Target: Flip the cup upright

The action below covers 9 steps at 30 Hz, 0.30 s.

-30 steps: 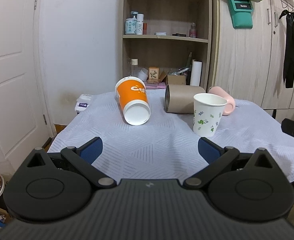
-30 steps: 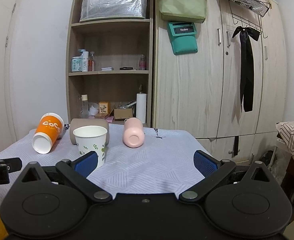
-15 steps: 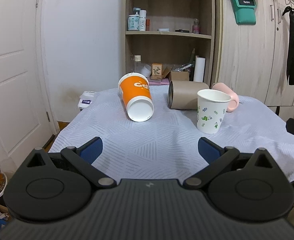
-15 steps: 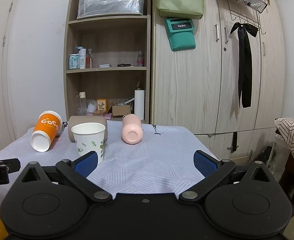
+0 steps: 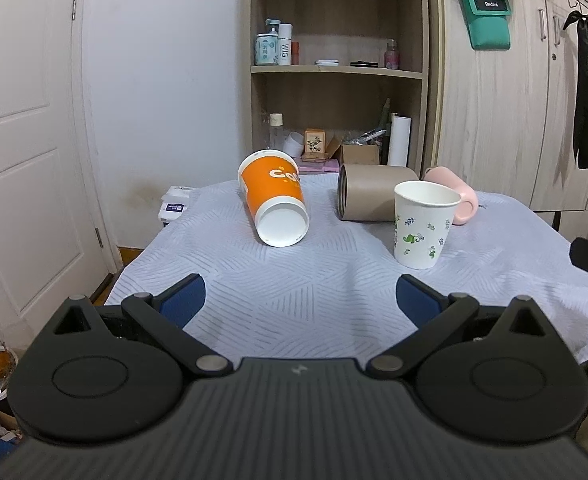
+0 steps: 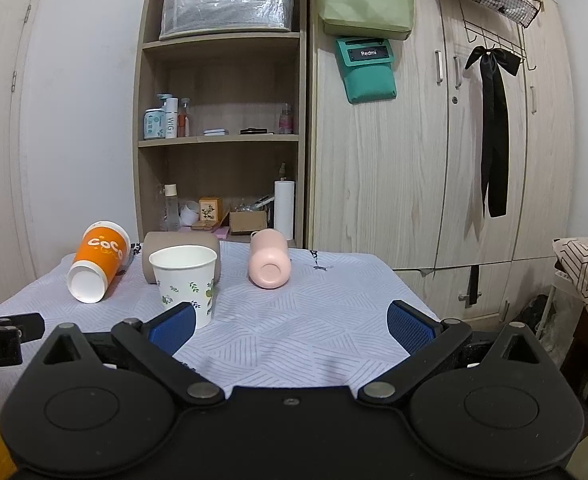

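An orange paper cup [image 5: 274, 200] lies on its side on the cloth-covered table [image 5: 294, 280], its base toward me; it also shows in the right wrist view [image 6: 98, 260]. A brown cup [image 5: 373, 196] and a pink mug [image 5: 457, 196] lie on their sides behind a white leaf-print cup [image 5: 423, 224] that stands upright. In the right wrist view they are the brown cup [image 6: 154, 248], pink mug [image 6: 270, 262] and white cup [image 6: 186, 280]. My left gripper [image 5: 299, 300] is open and empty near the table's front edge. My right gripper [image 6: 290, 324] is open and empty, its left pad beside the white cup.
A wooden shelf unit [image 6: 222, 120] with bottles and boxes stands behind the table, next to a wardrobe [image 6: 433, 160]. A white door [image 5: 26, 140] is on the left. A small white box [image 5: 176, 204] sits at the table's far left corner.
Both grippers have tilted up slightly, so the table and cups sit lower in each view. The cups have not moved. Both grippers stay open.
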Tool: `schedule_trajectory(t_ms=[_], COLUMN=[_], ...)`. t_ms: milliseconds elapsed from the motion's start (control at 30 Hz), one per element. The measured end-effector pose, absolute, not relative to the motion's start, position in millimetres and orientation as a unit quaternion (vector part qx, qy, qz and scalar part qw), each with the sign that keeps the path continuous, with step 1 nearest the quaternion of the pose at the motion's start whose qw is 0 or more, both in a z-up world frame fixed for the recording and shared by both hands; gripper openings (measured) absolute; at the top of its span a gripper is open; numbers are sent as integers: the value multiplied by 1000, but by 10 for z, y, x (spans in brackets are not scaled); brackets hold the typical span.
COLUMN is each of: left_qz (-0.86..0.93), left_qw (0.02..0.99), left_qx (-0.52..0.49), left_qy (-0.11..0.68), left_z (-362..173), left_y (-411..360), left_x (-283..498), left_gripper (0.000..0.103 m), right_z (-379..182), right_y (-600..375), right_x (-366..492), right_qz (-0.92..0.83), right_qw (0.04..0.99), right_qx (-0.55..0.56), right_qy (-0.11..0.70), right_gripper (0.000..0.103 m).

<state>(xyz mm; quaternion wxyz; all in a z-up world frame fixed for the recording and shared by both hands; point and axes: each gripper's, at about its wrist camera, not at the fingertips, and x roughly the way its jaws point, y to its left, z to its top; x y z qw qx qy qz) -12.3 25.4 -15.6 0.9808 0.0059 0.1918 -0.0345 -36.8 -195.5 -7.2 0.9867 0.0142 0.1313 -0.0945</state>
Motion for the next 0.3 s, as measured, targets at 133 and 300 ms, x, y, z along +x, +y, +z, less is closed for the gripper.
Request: schedule_trajectory(t_ms=[133,300], left_qz=[-31,-26], left_qw=[981,981], left_qx=[3,1], left_qy=[193,193], left_z=[-146,-143], left_y=[264,278], left_x=[-129,-131], left_gripper=[103,103], right_z=[-69,-69], right_y=[-1958,-1963], right_x=[-372,-376], right_qz=[-96,-97], right_qw=[987,987], right_qx=[14,14], right_qy=[131,131], right_gripper=[103,103])
